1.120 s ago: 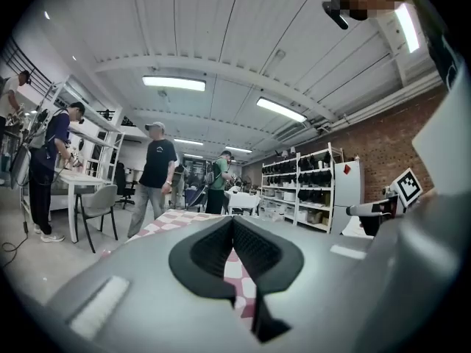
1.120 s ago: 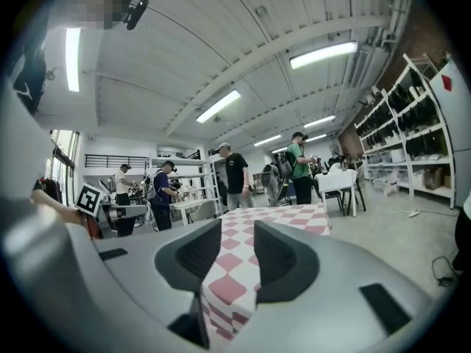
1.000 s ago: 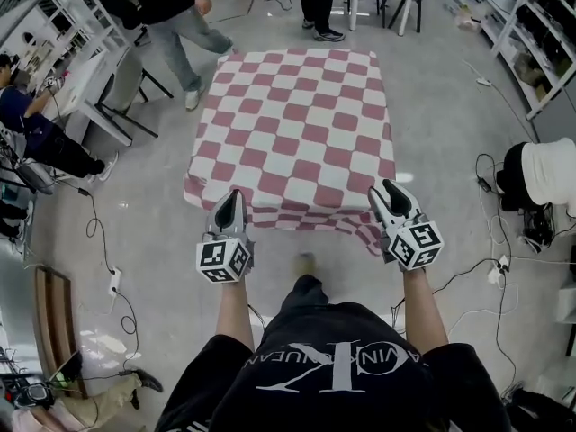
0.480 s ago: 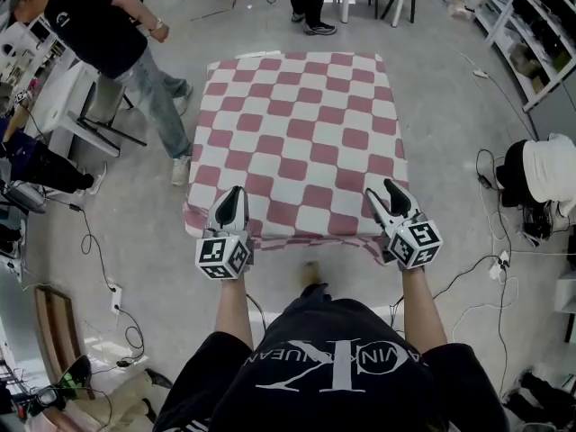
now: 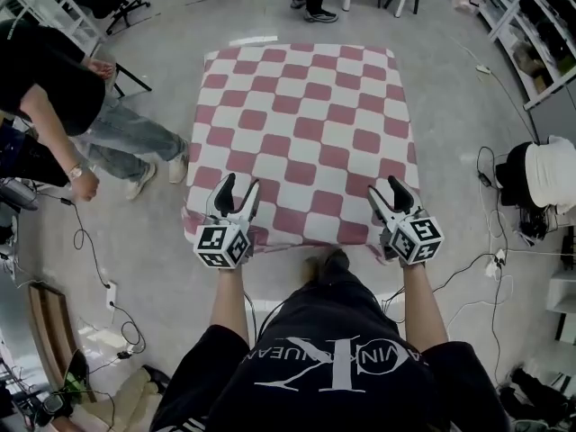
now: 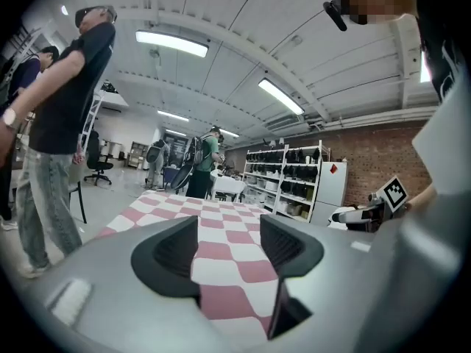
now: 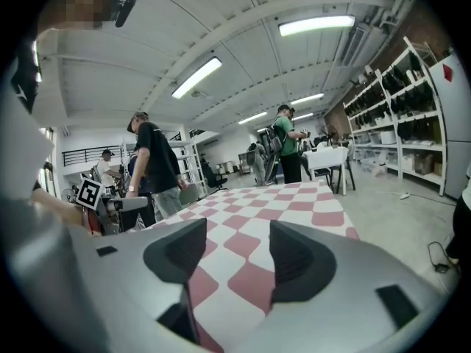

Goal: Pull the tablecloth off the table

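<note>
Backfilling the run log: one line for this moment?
phase: pre-grasp | tablecloth: spread flat, not yet pulled | left gripper: fingers just been opening, over near cloth edge, nothing gripped | right gripper: likewise opening, nothing gripped

Lab/workshop: stocked shelving (image 6: pixel 291 179), ceiling strip lights (image 6: pixel 171 43), floor cables (image 5: pixel 486 264).

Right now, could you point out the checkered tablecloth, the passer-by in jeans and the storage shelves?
checkered tablecloth (image 5: pixel 306 133): head view, on the middle of its flat top.
passer-by in jeans (image 5: pixel 126 138): head view, on a jeans leg.
storage shelves (image 5: pixel 538 25): head view, on the rack's middle.
</note>
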A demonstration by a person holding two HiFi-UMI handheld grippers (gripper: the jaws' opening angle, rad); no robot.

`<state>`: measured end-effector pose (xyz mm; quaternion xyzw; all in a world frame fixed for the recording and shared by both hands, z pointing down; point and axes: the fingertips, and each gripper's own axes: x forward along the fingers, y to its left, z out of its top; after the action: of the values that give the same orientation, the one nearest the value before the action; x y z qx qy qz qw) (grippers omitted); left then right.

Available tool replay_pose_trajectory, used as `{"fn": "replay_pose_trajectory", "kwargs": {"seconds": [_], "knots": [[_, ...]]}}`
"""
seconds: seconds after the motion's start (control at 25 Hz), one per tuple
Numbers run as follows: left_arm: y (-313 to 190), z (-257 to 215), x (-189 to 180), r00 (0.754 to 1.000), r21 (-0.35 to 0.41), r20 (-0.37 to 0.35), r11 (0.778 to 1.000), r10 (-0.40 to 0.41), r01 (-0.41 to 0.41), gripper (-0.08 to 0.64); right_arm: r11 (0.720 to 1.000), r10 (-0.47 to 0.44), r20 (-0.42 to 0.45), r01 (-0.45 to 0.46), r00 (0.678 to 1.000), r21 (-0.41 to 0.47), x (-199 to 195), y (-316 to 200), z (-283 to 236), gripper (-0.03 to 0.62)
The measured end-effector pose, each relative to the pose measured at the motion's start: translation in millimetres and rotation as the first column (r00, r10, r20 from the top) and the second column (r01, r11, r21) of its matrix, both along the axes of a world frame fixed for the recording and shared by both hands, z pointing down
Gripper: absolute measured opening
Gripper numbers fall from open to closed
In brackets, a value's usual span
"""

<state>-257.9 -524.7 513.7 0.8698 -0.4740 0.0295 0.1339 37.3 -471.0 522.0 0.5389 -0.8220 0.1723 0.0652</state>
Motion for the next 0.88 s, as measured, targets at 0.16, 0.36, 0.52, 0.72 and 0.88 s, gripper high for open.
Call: {"fn": "replay_pose_trajectory", "kwargs": {"seconds": [0.16, 0.36, 0.52, 0.72, 0.88], "knots": [[-19.9, 12.3, -1.4, 1.000, -0.033, 0.001, 0.999, -0.014, 0.014, 0.304, 0.999, 0.000, -0.015, -0.001, 1.000, -0.034, 3.9, -24.2, 14.1, 0.257], [-50.3, 34.8, -9.7, 0.999, -0.139, 0.038, 0.990, -0.033, 0.038, 0.398, 0.997, -0.015, -0.038, 0.013, 0.999, -0.077, 3.3, -62.8, 30.5, 0.286], [-75.2, 49.9, -20.6, 0.997, -0.208, 0.058, 0.976, -0.058, 0.069, 0.430, 0.990, -0.028, -0.056, 0.020, 0.998, -0.141, 1.8, -91.6, 45.0, 0.299], [-99.8, 72.3, -32.8, 0.992, -0.263, 0.078, 0.958, -0.096, 0.113, 0.442, 0.971, 0.055, -0.087, -0.073, 0.995, -0.229, 33.5, -118.8, 67.7, 0.302], [-115.7, 87.1, -41.3, 0.989, -0.292, 0.101, 0.947, -0.111, 0.136, 0.449, 0.939, 0.140, -0.117, -0.169, 0.983, -0.300, 69.6, -132.9, 87.6, 0.302]]}}
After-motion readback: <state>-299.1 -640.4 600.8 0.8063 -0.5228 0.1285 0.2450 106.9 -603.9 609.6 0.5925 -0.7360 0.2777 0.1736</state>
